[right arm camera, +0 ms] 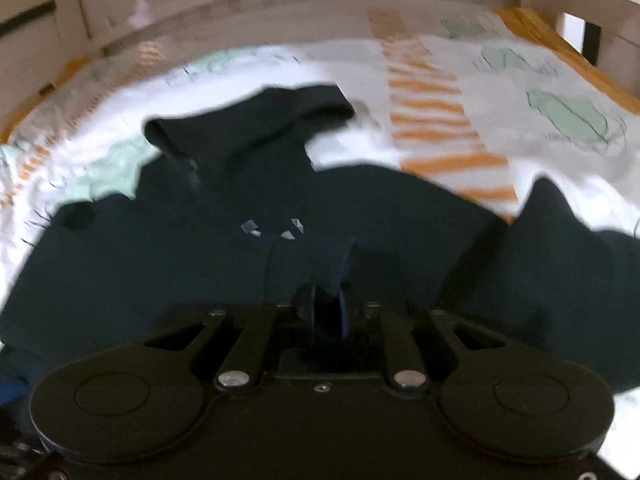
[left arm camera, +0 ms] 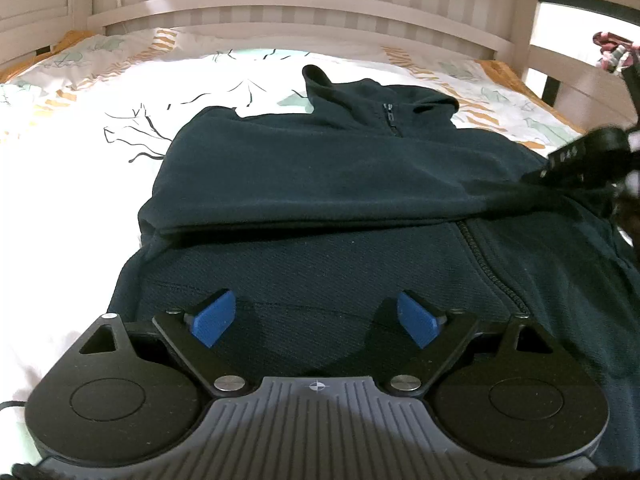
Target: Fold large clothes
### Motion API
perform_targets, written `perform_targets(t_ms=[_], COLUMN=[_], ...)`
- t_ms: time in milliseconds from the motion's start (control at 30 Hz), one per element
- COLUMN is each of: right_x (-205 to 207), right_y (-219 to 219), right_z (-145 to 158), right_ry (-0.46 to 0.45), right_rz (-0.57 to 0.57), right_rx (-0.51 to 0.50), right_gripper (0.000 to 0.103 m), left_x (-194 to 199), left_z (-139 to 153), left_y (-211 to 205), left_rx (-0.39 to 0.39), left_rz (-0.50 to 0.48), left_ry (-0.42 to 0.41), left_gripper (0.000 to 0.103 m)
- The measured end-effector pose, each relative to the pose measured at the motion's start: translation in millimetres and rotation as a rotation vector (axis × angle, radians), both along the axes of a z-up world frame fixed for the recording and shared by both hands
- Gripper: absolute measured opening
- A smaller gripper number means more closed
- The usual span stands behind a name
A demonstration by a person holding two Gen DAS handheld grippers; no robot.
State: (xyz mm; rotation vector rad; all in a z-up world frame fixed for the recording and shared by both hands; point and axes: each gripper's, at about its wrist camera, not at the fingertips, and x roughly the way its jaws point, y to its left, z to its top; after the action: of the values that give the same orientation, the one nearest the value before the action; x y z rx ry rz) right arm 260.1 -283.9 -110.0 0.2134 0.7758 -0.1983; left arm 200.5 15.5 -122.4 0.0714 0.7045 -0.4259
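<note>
A dark navy zip jacket (left arm camera: 320,184) lies on the bed with its upper part folded down across the body and its collar (left arm camera: 380,100) at the far end. My left gripper (left arm camera: 316,316) hovers over the near hem, left of the zip (left arm camera: 484,264). It is open, with its blue pads (left arm camera: 214,318) wide apart and nothing between them. In the blurred right wrist view my right gripper (right arm camera: 326,312) is shut on a band of the jacket (right arm camera: 160,264), seemingly a sleeve cuff (right arm camera: 312,260), held above the chest. Its black body (left arm camera: 580,156) shows blurred at the left view's right edge.
A white patterned sheet (left arm camera: 80,200) with orange stripes and green leaves covers the bed. A pale slatted bed rail (left arm camera: 280,12) runs along the far side, with a wooden frame edge (right arm camera: 532,24) at the right. Some reddish patterned cloth (left arm camera: 612,48) hangs beyond the right rail.
</note>
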Motion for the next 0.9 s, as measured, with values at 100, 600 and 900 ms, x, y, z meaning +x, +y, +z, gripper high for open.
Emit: perform_targets(t_ms=[100,600,900], right_x=[-11,-96,-134], right_y=[-1,-2,-49], right_z=[-8,3,28], right_ry=[-0.008,-0.032,-0.082], right_rz=[-0.027,0.072,-0.048], right_rx=[-0.018,0.036,0.127], right_gripper=[0.052,0.09,0.098], left_x=[0,0,7], left_z=[0,0,8], left_y=[0,-6,-9], left_rx=[0.001,0.041,0.073], left_rz=[0.0,-0.008,-0.033], left_ry=[0.0,-0.006,0.066], left_gripper=[0.089,0.093,0.093])
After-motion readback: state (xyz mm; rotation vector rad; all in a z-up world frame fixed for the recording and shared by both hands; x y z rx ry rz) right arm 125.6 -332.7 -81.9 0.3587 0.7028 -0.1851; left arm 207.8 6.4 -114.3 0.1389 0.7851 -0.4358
